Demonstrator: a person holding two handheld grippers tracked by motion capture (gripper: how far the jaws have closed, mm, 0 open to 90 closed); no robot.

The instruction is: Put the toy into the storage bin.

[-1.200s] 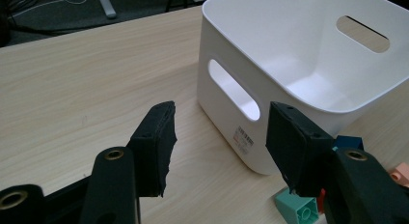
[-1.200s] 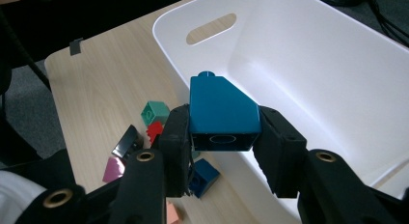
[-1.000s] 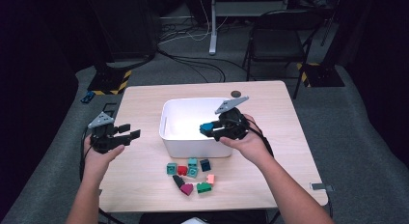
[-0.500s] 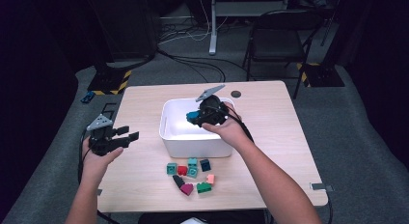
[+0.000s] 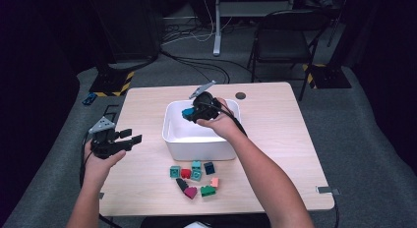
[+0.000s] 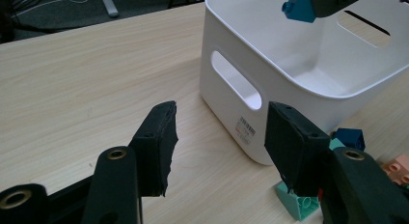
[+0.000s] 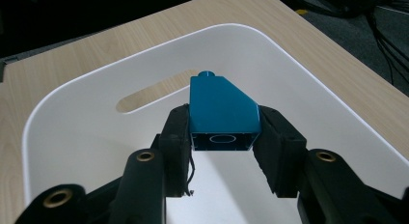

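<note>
My right gripper [image 5: 193, 113] is shut on a blue sloped brick [image 7: 221, 114] and holds it over the inside of the white bin [image 5: 172, 139]; the same brick [image 6: 300, 6] hangs above the bin [image 6: 270, 45] in the left gripper view. Both black pads press on the brick's sides, and the bin [image 7: 72, 132] below it looks empty. My left gripper [image 5: 127, 139] hovers open over the table's left part, with nothing between its fingers [image 6: 156, 144], pointing toward the bin's near wall.
Several loose bricks [image 5: 195, 176] in teal, red, dark blue, pink, green and magenta lie on the wooden table [image 5: 280, 139] just in front of the bin. A round cable hole [image 5: 240, 96] sits at the table's far edge. A chair [image 5: 282, 36] stands behind.
My right gripper carried the blue brick leftward from the bin's right rim to over its inside. The left gripper stayed put.
</note>
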